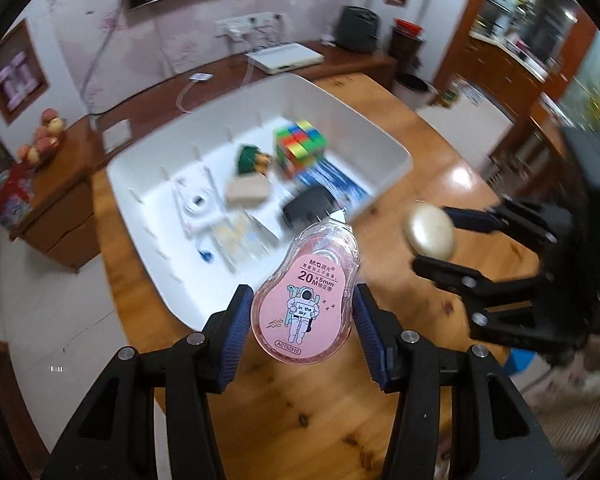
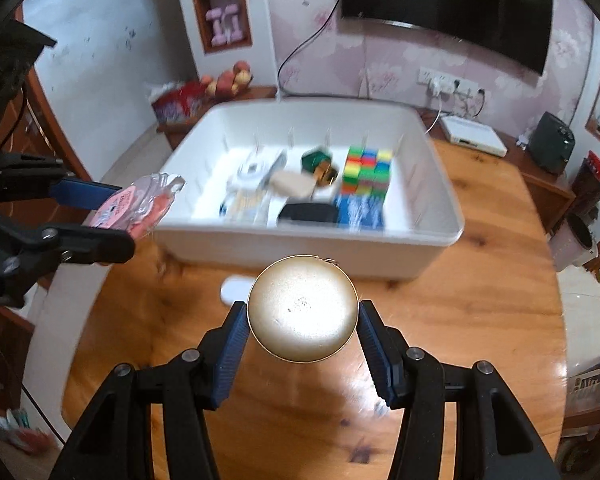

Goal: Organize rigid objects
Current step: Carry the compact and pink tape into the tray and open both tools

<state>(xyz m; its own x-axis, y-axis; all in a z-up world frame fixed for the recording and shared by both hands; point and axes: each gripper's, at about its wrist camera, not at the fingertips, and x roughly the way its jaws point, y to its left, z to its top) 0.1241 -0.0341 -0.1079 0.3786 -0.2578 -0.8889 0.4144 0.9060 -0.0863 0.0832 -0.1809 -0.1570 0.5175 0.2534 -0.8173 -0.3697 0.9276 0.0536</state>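
We are holding both grippers above a round wooden surface [image 2: 480, 300], ahead of which a white bin [image 2: 420, 248] is sitting. The bin lies just beyond both sets of jaws, its near wall facing us.

Inside the bin, several things are already lying together: a multicoloured puzzle cube [image 2: 368, 172], a blue packet [image 2: 360, 210], a flat black item [image 2: 310, 213], a beige block [image 2: 292, 184], a small green and gold thing [image 2: 318, 164] and a white device [image 2: 256, 172]. Motion blur is softening them, so we cannot name them more exactly.

Our left gripper [image 1: 303, 316] is pinching a pink correction tape dispenser [image 1: 304, 300] by its sides, its nozzle pointing forward toward the bin. Our right gripper [image 2: 303, 322] is pinching a round gold compact-like disc [image 2: 303, 308] edge to edge, its flat face turned up to the camera.

We judge the tidying to be well along: much is already in the bin, and these two pieces are waiting to be carried forward over the near wall and let go. A small white patch [image 2: 236, 288] is showing on the surface just ahead and left of the right jaws; we cannot tell what it is.
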